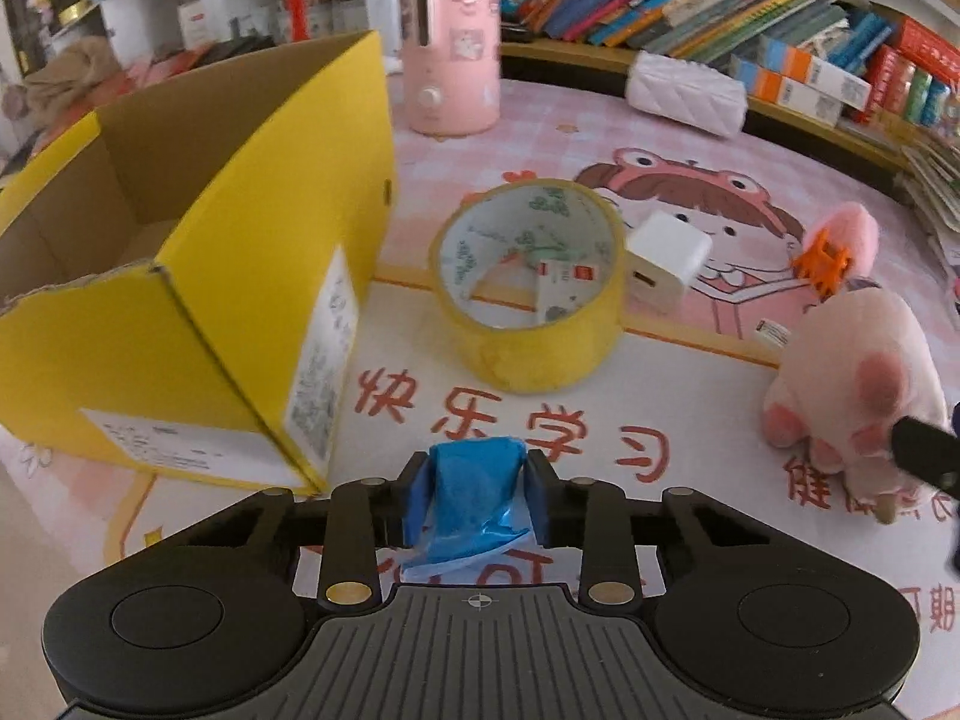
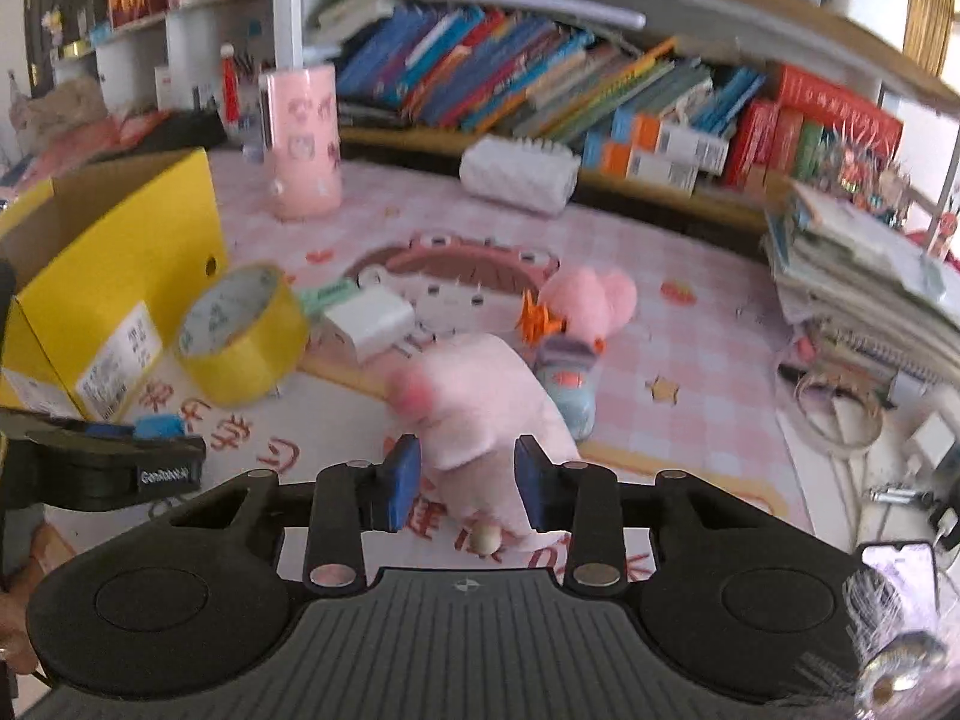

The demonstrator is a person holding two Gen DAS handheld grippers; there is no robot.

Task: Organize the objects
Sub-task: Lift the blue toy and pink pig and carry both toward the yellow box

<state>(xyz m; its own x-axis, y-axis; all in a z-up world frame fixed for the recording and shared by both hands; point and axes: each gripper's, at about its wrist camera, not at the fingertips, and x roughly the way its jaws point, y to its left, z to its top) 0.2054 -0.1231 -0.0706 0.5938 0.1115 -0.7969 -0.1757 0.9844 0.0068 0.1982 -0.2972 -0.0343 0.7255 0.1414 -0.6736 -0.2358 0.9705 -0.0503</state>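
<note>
The yellow box point(image 1: 180, 276) runs off the left edge; the pink plush point(image 2: 480, 396) is motion-blurred.

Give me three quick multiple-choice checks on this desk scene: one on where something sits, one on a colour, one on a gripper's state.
1. Where does the white charger sit relative to the tape roll?
A. Inside the yellow box
B. Beside the roll, on the side away from the box
C. On top of the bookshelf

2. What colour is the packet in the left gripper?
A. Blue
B. Green
C. Orange

3. What is the right gripper doing?
A. Hanging open over a bare mat
B. Closed on the tape roll
C. Closed on the pink plush toy

Answers: 1 B, the charger touches the roll's rim opposite the yellow box; 2 A, blue wrap shows between the pads; 3 C, both pads press the plush.
</note>
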